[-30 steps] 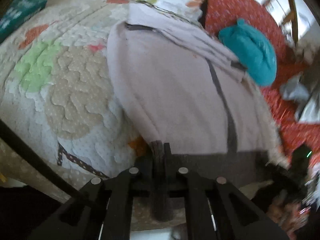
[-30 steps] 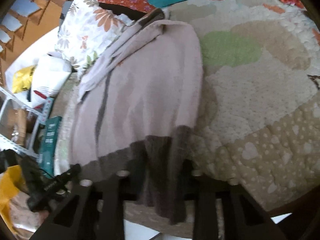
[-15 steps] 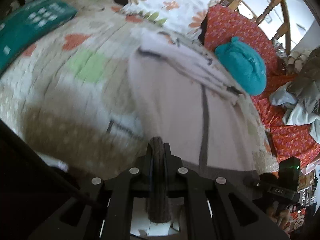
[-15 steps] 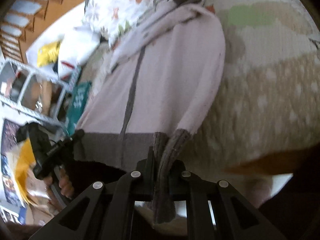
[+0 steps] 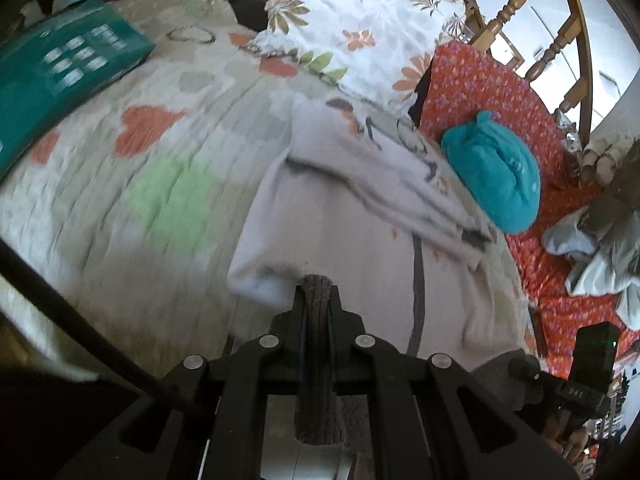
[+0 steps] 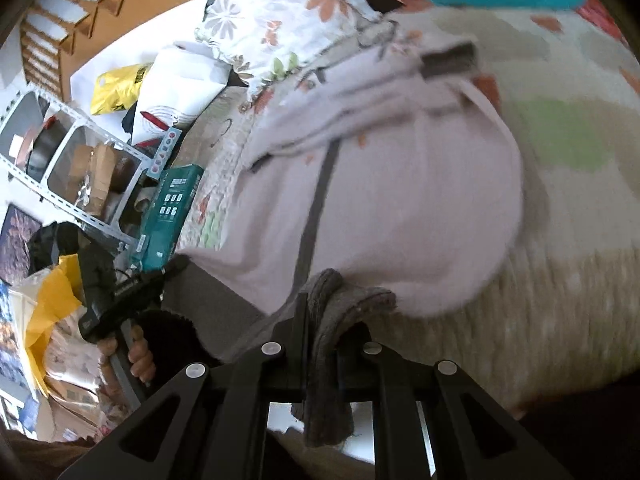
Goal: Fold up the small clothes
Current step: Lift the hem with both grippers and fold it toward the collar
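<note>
A pale pink sweater [image 5: 360, 240] with a grey zip line and a grey-brown ribbed hem lies on the quilted bedspread [image 5: 160, 184]. It also shows in the right wrist view [image 6: 400, 200]. My left gripper [image 5: 318, 296] is shut on one corner of the ribbed hem [image 5: 318, 360] and holds it lifted over the sweater body. My right gripper [image 6: 332, 292] is shut on the other hem corner [image 6: 328, 360], also lifted. The sleeves lie folded across the far end near the pillow.
A floral pillow [image 5: 360, 32] and a teal bundle [image 5: 492, 176] lie beyond the sweater. A green box [image 5: 60, 76] sits at the left. A red patterned sheet [image 5: 480, 92] and grey clothes [image 5: 600, 240] lie right. Metal shelving [image 6: 60, 152] stands beside the bed.
Both grippers have lifted the sweater's hem off the bed and carried it forward toward the collar, so the lower part now curls over the body.
</note>
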